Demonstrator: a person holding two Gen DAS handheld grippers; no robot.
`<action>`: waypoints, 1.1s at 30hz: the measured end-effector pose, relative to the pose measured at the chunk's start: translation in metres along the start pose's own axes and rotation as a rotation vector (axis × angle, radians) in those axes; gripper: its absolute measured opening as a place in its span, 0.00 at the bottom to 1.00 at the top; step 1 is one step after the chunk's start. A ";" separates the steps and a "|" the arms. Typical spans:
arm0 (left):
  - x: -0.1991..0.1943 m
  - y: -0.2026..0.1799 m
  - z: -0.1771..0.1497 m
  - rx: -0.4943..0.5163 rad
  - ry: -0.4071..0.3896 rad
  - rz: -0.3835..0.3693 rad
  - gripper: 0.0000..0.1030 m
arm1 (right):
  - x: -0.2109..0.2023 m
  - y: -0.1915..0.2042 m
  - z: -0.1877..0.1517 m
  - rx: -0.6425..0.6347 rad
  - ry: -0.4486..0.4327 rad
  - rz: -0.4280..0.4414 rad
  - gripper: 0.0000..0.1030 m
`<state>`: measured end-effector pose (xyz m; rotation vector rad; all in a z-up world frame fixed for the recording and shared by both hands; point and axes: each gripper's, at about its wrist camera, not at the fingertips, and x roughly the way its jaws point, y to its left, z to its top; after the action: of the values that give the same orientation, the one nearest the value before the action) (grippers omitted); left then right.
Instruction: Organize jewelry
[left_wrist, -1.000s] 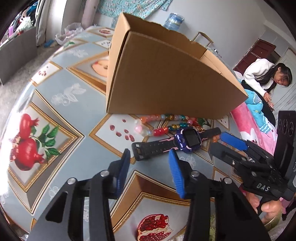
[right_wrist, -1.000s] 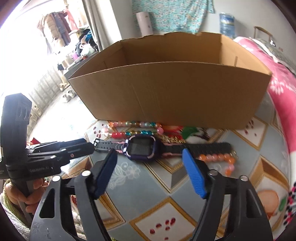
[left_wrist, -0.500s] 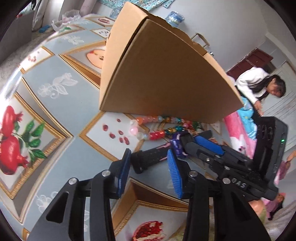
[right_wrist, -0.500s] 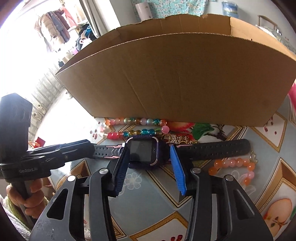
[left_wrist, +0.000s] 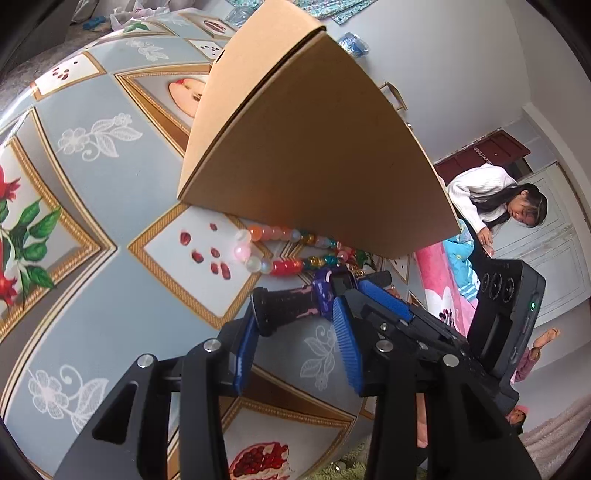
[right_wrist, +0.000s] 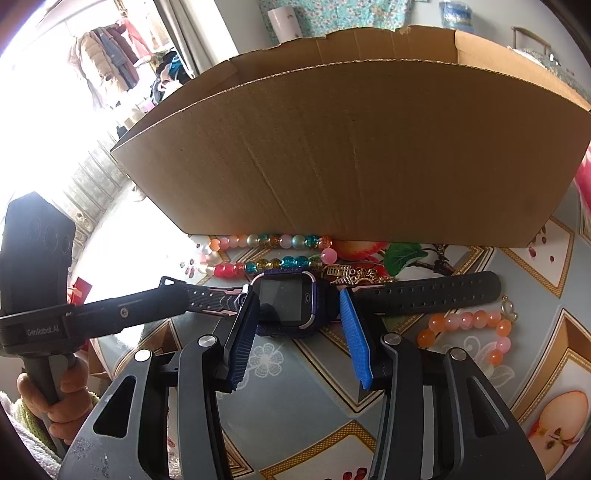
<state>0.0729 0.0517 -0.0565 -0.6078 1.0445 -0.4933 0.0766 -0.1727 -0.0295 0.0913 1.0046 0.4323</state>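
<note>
Pinching the hard middle of the purple plastic watch with right fingers, just closed on it. Keeping left fingers loose around its bendy black strap. Light, floppy: best lifted by the middle.

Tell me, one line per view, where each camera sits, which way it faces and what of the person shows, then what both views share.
Left wrist: sits on the left gripper, looking down at the watch strap end from its side; the right gripper enters at right.
Right wrist: sits on the right gripper, facing the cardboard box; its pads flank the watch face, having just been closing; a hand holds the left gripper at left.
Shared: watch, bead bracelet, box, patterned tablecloth.
</note>
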 end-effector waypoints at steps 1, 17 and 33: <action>0.001 -0.001 0.001 0.004 -0.003 0.013 0.35 | 0.000 0.000 0.000 -0.002 0.000 -0.002 0.41; -0.005 -0.020 -0.009 0.252 0.027 0.402 0.07 | -0.004 0.026 -0.018 -0.048 0.053 0.055 0.41; -0.016 -0.012 -0.016 0.309 0.037 0.441 0.07 | -0.037 -0.054 -0.001 0.242 -0.002 0.065 0.42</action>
<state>0.0508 0.0493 -0.0444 -0.0874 1.0730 -0.2683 0.0757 -0.2364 -0.0154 0.3426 1.0512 0.3685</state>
